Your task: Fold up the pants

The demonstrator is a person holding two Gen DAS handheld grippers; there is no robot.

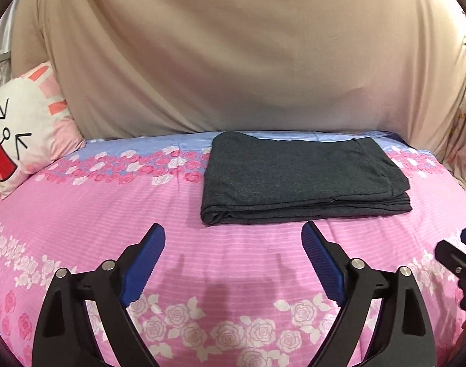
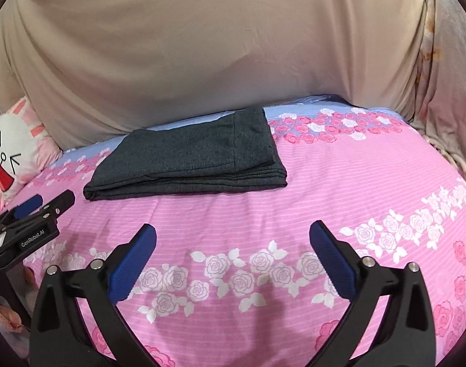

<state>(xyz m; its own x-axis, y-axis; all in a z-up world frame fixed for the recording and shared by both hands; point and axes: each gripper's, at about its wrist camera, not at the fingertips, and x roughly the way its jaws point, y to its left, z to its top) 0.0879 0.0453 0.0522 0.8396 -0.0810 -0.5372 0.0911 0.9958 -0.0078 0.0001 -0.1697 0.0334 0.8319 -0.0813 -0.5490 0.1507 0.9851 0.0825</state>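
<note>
Dark grey pants [image 1: 300,180] lie folded into a flat stacked rectangle on the pink floral bedsheet [image 1: 110,214], near the bed's far edge. They also show in the right wrist view [image 2: 196,159]. My left gripper [image 1: 233,235] is open and empty, hovering over the sheet in front of the pants, apart from them. My right gripper [image 2: 233,232] is open and empty, in front of the pants and a little to their right. The left gripper shows at the left edge of the right wrist view [image 2: 42,206].
A beige cloth [image 1: 233,55] hangs behind the bed. A white and pink rabbit pillow [image 1: 22,128] lies at the far left. A light floral fabric [image 2: 444,61] hangs at the right. Pink sheet [image 2: 355,183] spreads in front and right of the pants.
</note>
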